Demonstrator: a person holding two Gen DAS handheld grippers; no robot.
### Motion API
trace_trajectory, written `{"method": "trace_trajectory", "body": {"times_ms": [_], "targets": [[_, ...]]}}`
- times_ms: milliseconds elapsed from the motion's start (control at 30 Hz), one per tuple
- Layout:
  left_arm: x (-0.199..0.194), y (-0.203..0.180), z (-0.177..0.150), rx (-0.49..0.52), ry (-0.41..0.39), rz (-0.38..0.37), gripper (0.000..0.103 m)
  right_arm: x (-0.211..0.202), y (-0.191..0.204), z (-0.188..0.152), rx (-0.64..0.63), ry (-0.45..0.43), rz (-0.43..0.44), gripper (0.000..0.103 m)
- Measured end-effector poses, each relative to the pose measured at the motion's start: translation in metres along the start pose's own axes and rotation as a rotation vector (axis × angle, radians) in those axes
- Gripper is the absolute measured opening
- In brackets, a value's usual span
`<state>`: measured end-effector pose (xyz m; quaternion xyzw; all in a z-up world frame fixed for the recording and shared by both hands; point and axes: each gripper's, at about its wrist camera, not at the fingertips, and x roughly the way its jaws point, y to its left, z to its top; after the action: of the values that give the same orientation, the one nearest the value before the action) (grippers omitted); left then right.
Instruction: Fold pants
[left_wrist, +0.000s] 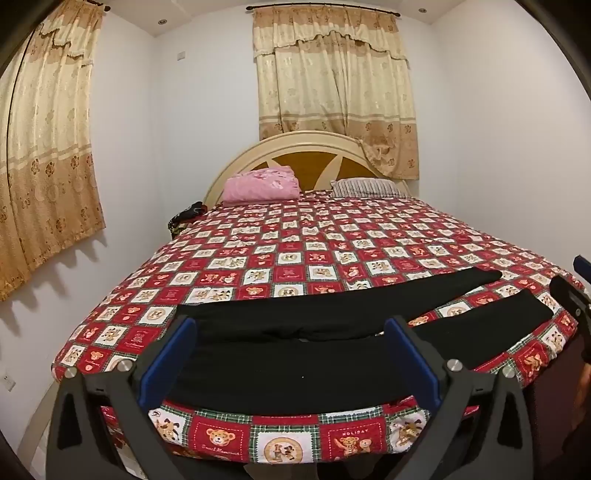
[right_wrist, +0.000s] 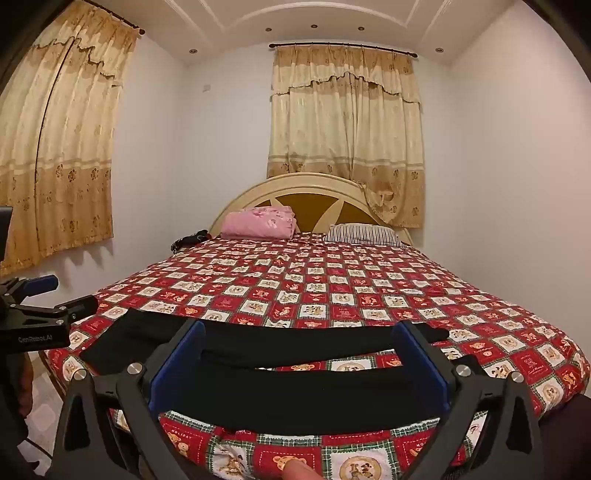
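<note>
Black pants (left_wrist: 295, 354) lie flat across the near edge of the bed, waist end to the left, two legs spreading to the right. They also show in the right wrist view (right_wrist: 295, 387). My left gripper (left_wrist: 291, 358) is open above the waist part, blue fingers (left_wrist: 166, 369) wide apart, holding nothing. My right gripper (right_wrist: 299, 373) is open above the nearer leg, holding nothing. The right gripper shows at the right edge of the left wrist view (left_wrist: 576, 291), and the left gripper at the left edge of the right wrist view (right_wrist: 44, 299).
The bed has a red patchwork bear cover (left_wrist: 314, 251). A folded pink blanket (left_wrist: 262, 184) and a striped pillow (left_wrist: 365, 186) lie by the curved headboard (left_wrist: 295, 147). White walls and beige curtains (left_wrist: 332, 74) surround it. A fingertip (right_wrist: 299, 470) shows at the bottom.
</note>
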<state>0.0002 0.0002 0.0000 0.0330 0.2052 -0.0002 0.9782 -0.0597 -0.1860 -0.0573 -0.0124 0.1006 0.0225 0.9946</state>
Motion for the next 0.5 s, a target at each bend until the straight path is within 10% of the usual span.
{"method": "trace_trajectory", "body": {"times_ms": [500], "targets": [[0.0002, 0.0009, -0.0005, 0.006, -0.006, -0.004, 0.103, 0.0010, 0.0002, -0.0012, 0.005, 0.000, 0.002, 0.102]]}}
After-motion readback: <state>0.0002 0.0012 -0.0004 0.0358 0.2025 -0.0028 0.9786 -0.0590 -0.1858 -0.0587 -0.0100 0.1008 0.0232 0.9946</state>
